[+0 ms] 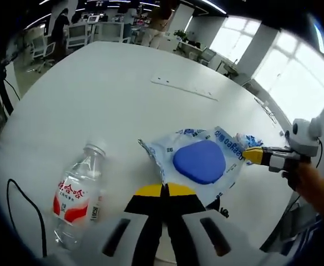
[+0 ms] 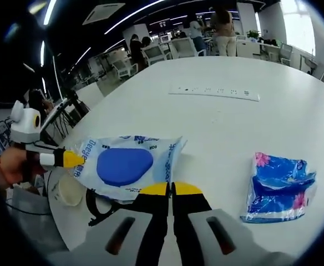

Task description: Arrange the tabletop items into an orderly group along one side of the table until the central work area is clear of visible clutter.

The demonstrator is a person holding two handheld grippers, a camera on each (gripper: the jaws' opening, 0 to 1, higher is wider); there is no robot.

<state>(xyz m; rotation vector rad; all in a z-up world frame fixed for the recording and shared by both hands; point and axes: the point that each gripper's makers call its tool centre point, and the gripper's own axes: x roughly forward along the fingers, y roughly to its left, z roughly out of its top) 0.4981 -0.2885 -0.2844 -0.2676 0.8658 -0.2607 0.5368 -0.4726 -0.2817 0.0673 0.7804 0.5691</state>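
Both grippers, left [image 1: 165, 191] and right [image 2: 170, 191], clamp opposite near edges of the clear crinkly wipes packet with blue oval lid [image 1: 200, 160], stretched between them.

The left gripper [image 1: 163, 191] is held with its jaws pressed together, tips yellow. The right gripper [image 2: 171, 189] is likewise closed, and a hand [image 1: 313, 185] is seen behind it.
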